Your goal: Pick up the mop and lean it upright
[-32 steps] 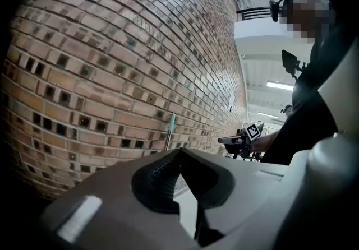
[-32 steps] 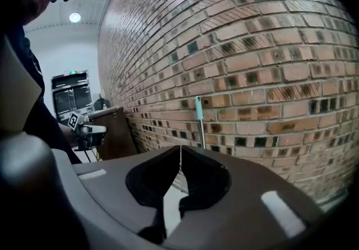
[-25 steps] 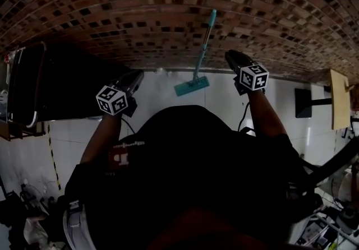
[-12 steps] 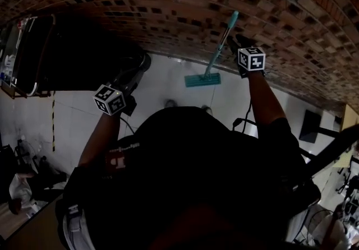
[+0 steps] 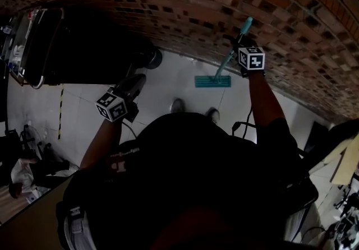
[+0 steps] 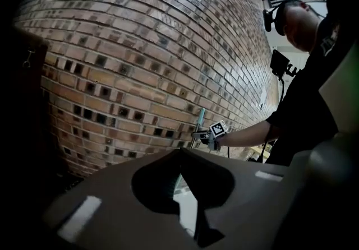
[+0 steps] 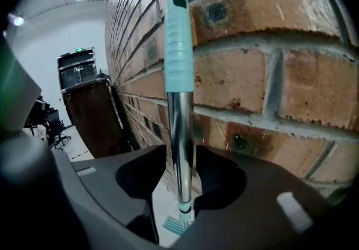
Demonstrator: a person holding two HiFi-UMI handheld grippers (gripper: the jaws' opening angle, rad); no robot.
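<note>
- Teal grip of the mop [image 7: 178, 47] sticking up above the right gripper [image 7: 180, 152], steel shaft standing upright between the jaws. Clamped yet?
- Not by the look of it. Just been opening, no sign of the pads biting; released, then, straddling the shaft without pinching. Brick wall [image 7: 269, 75] right behind it, just beyond the jaw tips.
- And the bottom end?
- Far below the gripper, mop head [image 5: 212, 81] flat on the floor [image 5: 179, 78], a little out from the wall. Leaning, by the look of it, top end resting on the brick.
- Risks from here?
- Nudging the shaft sideways with one jaw before closing. Only propped up there, so likely to scrape along the brick and topple. Could also jam a jaw tip into the wall, being that close.
- And after closing?
- Gripping so high, far above the head: probably swings like a pendulum once lifted, or twists in the pads on smooth steel. Better to close squarely and firmly before any lift.
- Any help from the left gripper [image 5: 136, 82]?
- Pinched shut on nothing, held well off to the left of the right one and nowhere near the mop. No second hold to catch a slip, so everything down to that one grasp
</note>
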